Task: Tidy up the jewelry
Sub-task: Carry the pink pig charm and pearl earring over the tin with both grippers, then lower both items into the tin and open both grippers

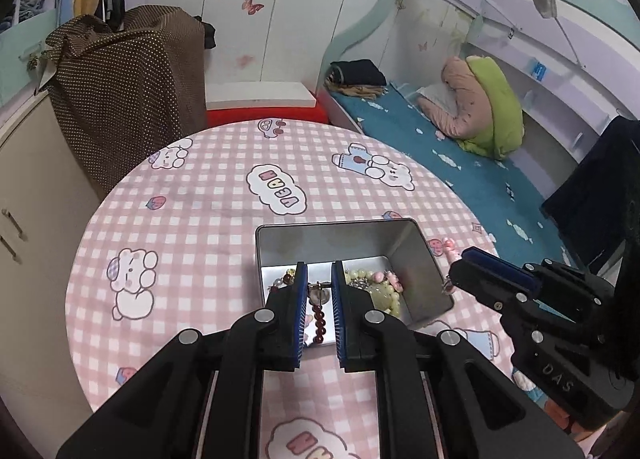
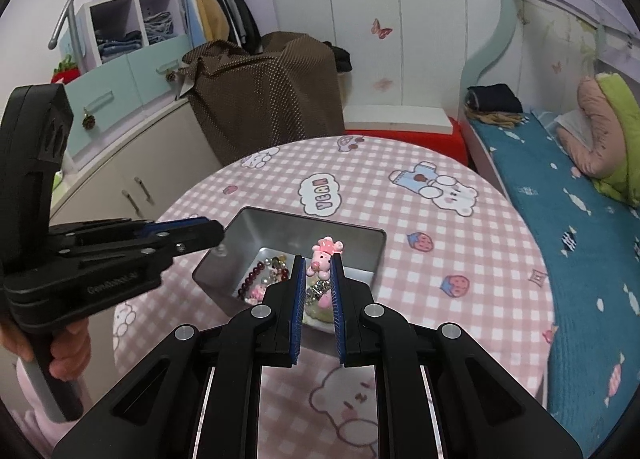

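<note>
An open metal tin (image 1: 416,255) (image 2: 248,225) stands on the round pink checked table and holds several pieces of jewelry: pale green beads (image 1: 380,291), dark red beads (image 2: 252,277) and small charms. My left gripper (image 1: 319,269) hangs over the tin's near side, narrowly open, with a small metal charm and red bead string (image 1: 319,311) between its pads. My right gripper (image 2: 318,263) is shut on a pink pig charm (image 2: 325,255) and holds it above the tin; in the left wrist view it (image 1: 460,265) is at the tin's right rim.
The table (image 1: 200,219) is covered by a pink checked cloth with bear prints. A brown dotted cloth covers furniture (image 1: 128,91) behind on the left. A bed with a blue sheet (image 1: 460,163) lies to the right. A cabinet (image 2: 132,179) stands left.
</note>
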Tool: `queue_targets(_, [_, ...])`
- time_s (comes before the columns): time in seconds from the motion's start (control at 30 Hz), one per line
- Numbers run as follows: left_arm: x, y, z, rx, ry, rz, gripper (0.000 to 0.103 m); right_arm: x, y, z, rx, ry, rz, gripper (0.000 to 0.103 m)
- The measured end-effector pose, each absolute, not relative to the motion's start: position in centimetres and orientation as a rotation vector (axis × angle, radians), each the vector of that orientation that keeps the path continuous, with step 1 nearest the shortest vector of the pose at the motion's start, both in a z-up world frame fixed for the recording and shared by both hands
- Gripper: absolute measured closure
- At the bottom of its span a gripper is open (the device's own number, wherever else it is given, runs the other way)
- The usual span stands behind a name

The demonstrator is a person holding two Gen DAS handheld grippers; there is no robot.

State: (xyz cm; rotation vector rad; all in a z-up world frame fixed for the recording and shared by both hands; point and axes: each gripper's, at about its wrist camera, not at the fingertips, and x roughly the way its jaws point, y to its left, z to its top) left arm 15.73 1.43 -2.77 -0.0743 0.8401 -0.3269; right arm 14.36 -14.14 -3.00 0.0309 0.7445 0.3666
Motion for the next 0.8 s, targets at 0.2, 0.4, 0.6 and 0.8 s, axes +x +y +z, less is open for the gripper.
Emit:
queue_targets(0.2, [16.7, 0.9, -3.5, -0.042, 0.863, -0.298, 0.092, 15.8, -13.4, -3.7, 0.035, 0.771, 0.395, 0.089])
queue_targets(0.4, [17.0, 0.6, -4.1, 0.005, 0.889, -0.212, 0.055, 16.4, -14.2, -3.6, 0.066, 0.767, 0.31, 0.029])
queue_targets(0.6, [16.5, 0.7, -3.9, 0.027, 0.878, -0.181, 0.048, 15.9, -14.9, -3.2, 0.059, 0.752, 0.268, 0.03])
queue_targets(0.8, [16.0, 0.6, -3.7, 0.025, 0.873, -0.17, 0.044, 15.4, -15.3, -3.1, 0.063, 0.754, 0.262, 0.03])
